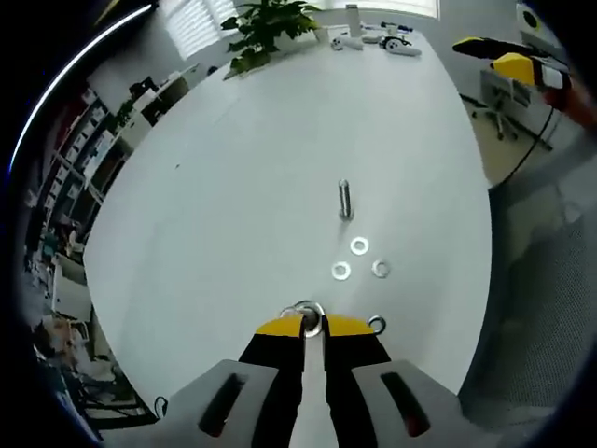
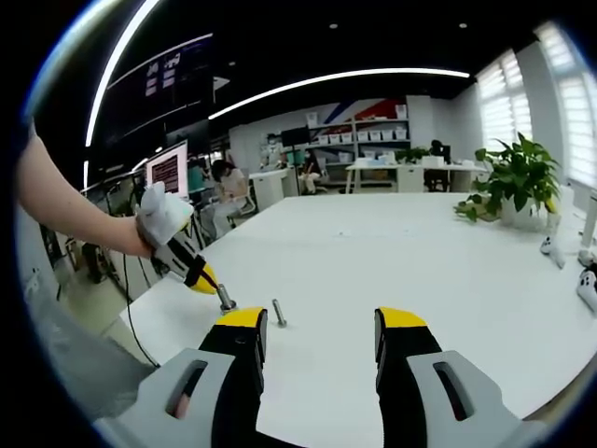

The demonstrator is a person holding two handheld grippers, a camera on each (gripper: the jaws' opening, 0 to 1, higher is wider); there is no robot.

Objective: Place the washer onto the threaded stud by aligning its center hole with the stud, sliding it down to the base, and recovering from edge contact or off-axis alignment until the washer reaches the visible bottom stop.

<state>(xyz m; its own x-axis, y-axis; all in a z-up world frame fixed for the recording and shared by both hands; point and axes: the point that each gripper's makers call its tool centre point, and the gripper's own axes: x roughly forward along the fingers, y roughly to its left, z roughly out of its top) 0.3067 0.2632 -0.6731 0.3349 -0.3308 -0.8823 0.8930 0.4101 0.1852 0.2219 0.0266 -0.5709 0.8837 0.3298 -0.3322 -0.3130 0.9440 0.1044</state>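
Note:
My left gripper [image 1: 314, 325] is shut on a metal washer [image 1: 301, 307], held low over the white table [image 1: 233, 187]. The threaded stud [image 1: 345, 199] stands upright farther ahead, apart from the held washer. Three loose washers [image 1: 359, 245] lie between the stud and my jaws, and one more washer [image 1: 376, 324] lies just right of the right fingertip. In the right gripper view my right gripper [image 2: 323, 322] is open with nothing in it. There a person's hand brings the left gripper [image 2: 198, 275] in from the left, its washer [image 2: 226, 301] close beside the stud [image 2: 278, 313].
A potted plant [image 1: 266, 28] and some white devices [image 1: 373, 39] stand at the table's far end. The right gripper [image 1: 508, 61] hovers off the table's right edge. The room behind holds desks, shelves, a monitor [image 2: 168, 170] and seated people.

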